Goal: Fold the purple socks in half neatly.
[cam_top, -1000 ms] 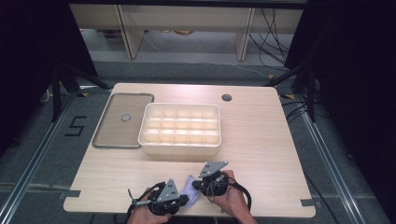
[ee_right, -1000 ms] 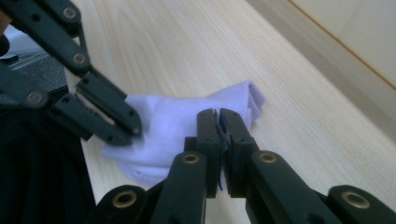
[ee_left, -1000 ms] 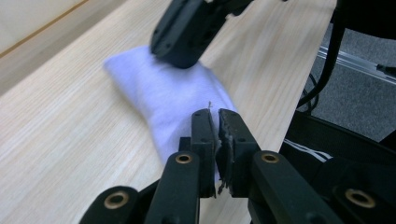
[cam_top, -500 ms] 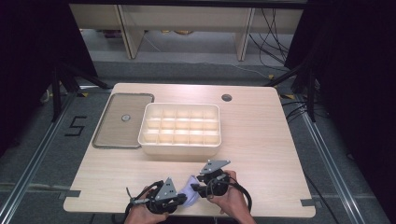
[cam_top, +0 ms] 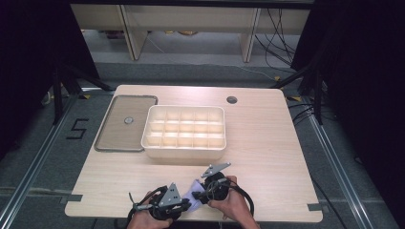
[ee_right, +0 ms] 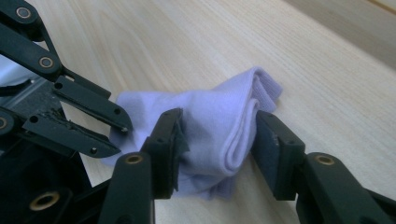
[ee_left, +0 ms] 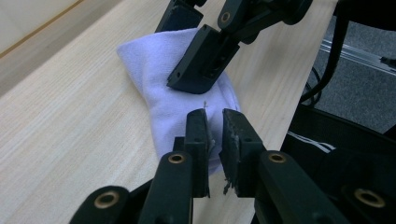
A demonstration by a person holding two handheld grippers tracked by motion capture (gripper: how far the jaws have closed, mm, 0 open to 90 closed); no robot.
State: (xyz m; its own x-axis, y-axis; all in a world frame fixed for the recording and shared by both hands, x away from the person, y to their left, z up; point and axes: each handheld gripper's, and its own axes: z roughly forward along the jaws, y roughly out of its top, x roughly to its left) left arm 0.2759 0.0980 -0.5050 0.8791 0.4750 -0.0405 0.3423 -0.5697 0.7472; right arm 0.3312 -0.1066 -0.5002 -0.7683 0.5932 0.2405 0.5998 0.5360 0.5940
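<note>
Sock (ee_left: 173, 88): pale lilac, folded, on table (cam_top: 267, 143) near front edge. Left gripper (ee_left: 214, 128): jaws near together, pinching sock end, just eased slightly. Right gripper (ee_right: 217, 140): jaws just opened, now straddling fold, pads apparently slack. Judgement: fold released; regrip or transfer to tray (cam_top: 184, 151) pending.

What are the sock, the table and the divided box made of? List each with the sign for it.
Sock: soft knit fabric, pale lilac, matte; it folds and shows a ribbed edge.
Table: wood or wood-look laminate, light, smooth; straight grain lines, so which one stays open.
Divided box: probably moulded plastic, cream, slightly glossy; thin even walls and rounded corners.
</note>
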